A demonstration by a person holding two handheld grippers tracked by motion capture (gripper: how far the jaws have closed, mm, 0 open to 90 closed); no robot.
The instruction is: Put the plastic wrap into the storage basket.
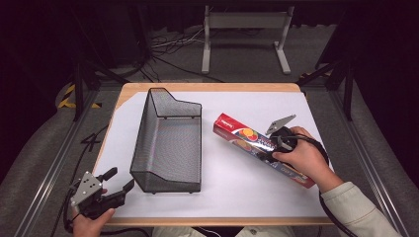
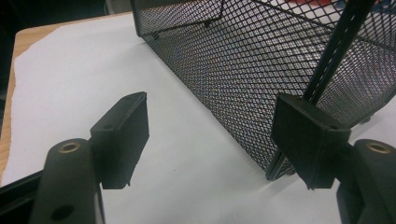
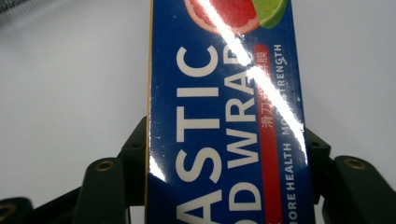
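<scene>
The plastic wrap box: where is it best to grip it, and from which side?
Grip the plastic wrap box across its narrow width near the middle, coming from above. It lies flat and long, so its two long sides suit the jaws; the right gripper already straddles it.

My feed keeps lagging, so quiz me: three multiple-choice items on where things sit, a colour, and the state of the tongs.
1. Where does the plastic wrap box lie?
A. inside the basket
B. on the white sheet to the right of the mesh basket
C. on the floor

2. What colour is the mesh basket?
A. black
B. white
C. red

3. How do the left tongs stand?
A. shut on the basket
B. shut on the box
C. open, holding nothing

Answers: 1 B, the high view shows the box on the white sheet beside the basket, with the right tongs around it. 2 A, its wire mesh is black. 3 C, the left gripper view shows a wide gap between the jaws.
</scene>
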